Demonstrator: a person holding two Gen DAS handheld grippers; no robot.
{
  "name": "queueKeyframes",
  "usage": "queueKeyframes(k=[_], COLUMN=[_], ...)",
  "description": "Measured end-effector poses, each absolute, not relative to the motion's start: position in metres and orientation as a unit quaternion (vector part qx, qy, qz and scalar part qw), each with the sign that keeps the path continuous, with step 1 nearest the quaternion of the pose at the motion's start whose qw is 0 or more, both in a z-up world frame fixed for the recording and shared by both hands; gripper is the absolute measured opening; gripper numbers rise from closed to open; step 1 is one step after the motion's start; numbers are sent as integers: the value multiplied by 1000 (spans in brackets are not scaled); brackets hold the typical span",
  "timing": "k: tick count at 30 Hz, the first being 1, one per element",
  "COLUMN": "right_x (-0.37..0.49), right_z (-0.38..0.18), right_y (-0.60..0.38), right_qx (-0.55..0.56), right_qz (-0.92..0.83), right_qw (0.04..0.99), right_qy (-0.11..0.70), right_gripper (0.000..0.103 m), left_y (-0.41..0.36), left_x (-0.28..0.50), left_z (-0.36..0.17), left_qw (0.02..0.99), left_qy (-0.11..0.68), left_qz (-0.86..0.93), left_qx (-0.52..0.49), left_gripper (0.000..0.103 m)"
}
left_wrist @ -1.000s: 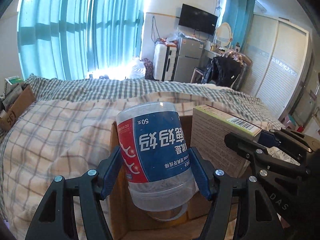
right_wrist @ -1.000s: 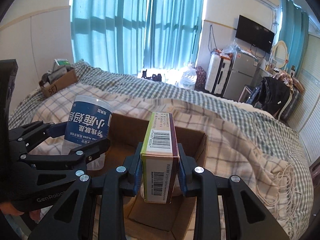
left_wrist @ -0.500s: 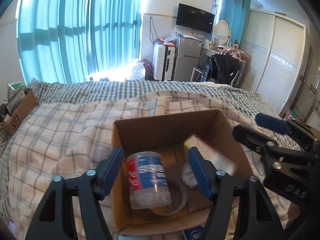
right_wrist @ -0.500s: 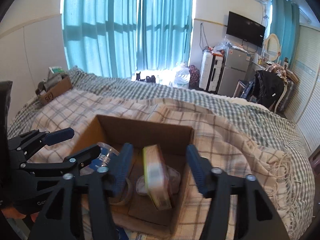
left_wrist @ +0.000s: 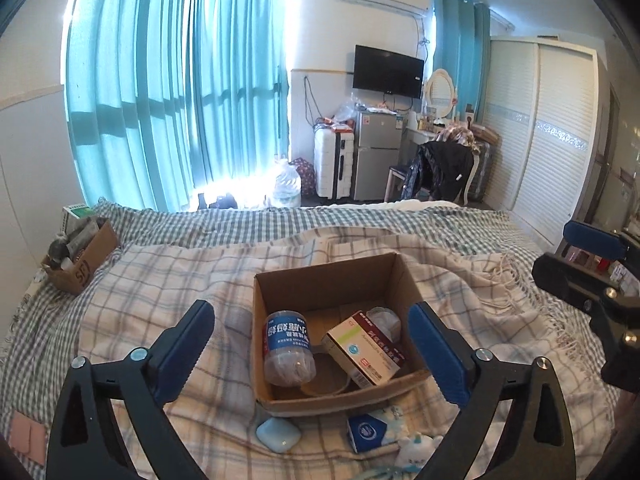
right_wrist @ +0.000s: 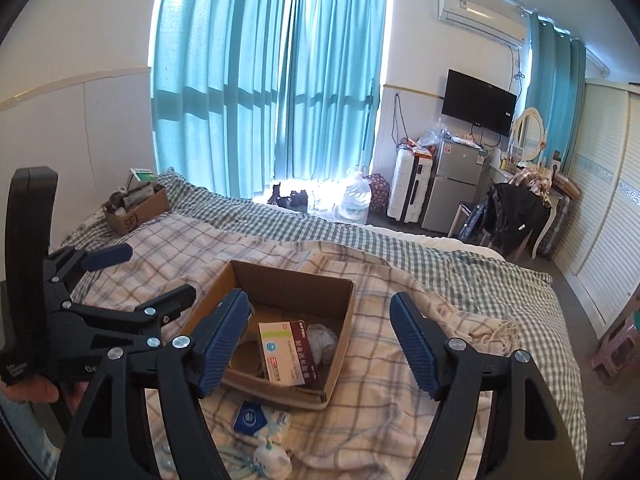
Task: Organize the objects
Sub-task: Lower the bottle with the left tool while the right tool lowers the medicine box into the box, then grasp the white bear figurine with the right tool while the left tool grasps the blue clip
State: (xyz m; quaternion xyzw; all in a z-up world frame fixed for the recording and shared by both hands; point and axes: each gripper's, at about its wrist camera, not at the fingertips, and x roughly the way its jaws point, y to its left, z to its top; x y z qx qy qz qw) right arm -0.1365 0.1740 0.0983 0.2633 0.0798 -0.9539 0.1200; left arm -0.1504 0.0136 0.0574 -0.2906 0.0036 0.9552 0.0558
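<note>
An open cardboard box (left_wrist: pixel 332 276) (right_wrist: pixel 344 316) sits on the plaid blanket on the bed. Inside lie a clear jar with a blue label (left_wrist: pixel 287 346), a red, white and green medicine box (left_wrist: pixel 364 354) (right_wrist: pixel 286 350), a white crumpled item (left_wrist: pixel 384 318) (right_wrist: pixel 322 338) and a tape roll (left_wrist: pixel 324 384). My left gripper (left_wrist: pixel 312 354) is open and empty, raised above and in front of the box. My right gripper (right_wrist: pixel 320 338) is open and empty, also above the box. Each gripper shows in the other's view, the right one (left_wrist: pixel 592 276) and the left one (right_wrist: pixel 120 276).
In front of the box lie a light blue case (left_wrist: pixel 278 434), a blue and white tissue pack (left_wrist: pixel 370 428) (right_wrist: pixel 256 418) and a small white toy (left_wrist: pixel 416 446) (right_wrist: pixel 272 456). A second cardboard box (left_wrist: pixel 78 252) (right_wrist: pixel 136 208) with items stands at the far left of the bed.
Both grippers opened and let go: the jar and the medicine box dropped into the cardboard box. Both grippers then pulled back and up, away from the box.
</note>
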Motion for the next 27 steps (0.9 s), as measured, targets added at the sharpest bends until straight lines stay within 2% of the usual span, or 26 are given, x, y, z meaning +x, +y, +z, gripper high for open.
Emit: queueKeyframes(k=[4,8,24,25,27], right_x=[-110,-97,-131,-132,-135], right_z=[93,69,-105,-113,-124], right_y=[181,189,169,166,160], right_qx=[269,287,463,473,489], right_qz=[-952,-947,-874,-868,-857], right_qw=[118,120,131,132,140], right_qy=[84,79,70,76,87], right_gripper=[76,76,76,74,64], left_y=[10,2,-3,-3,-2], left_x=[-127,-115,-104,-105,-104], left_z=[55,29,-121,-126,-131], left_qw=[44,26,-11,-12,-9], left_qy=[3,-18,-11,-10,-8], left_qz=[957,952,902,899,896], left_qx=[-286,-305,-432,-437,-444], left_gripper=[103,103,103,103,103])
